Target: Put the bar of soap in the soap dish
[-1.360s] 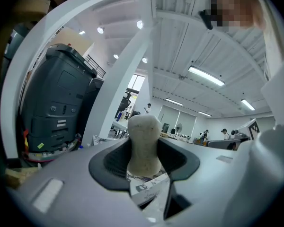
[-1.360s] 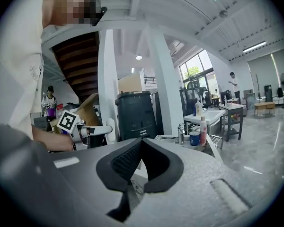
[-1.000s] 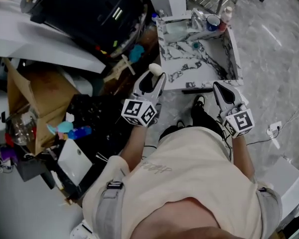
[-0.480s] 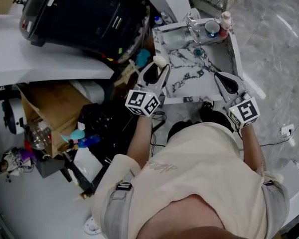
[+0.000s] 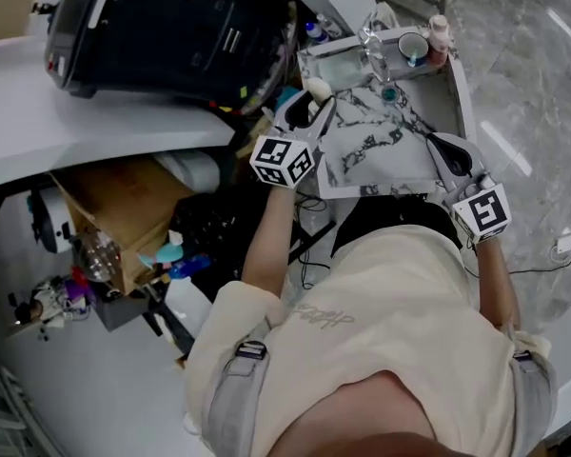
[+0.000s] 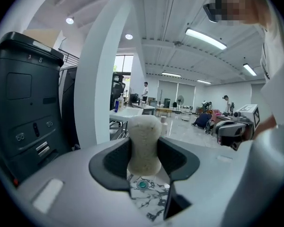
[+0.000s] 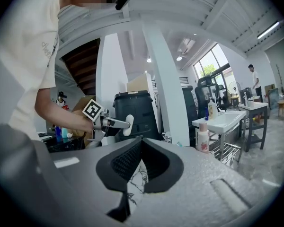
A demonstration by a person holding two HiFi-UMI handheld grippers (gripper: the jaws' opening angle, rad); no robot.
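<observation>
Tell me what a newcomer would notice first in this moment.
The pale bar of soap clamped upright in the left gripper, at the left edge of the marble-patterned sink top. Next, the right gripper, shut and empty, at the sink top's right edge, and the bulky black machine upper left.

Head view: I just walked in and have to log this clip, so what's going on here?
A person stands at a marble basin with a gripper in each hand. The left gripper is shut on a pale bar of soap, held up by the basin's left edge. The right gripper is shut and empty, near the right edge. The soap is not in a dish yet; a clear tray beside the faucet may be it.
</observation>
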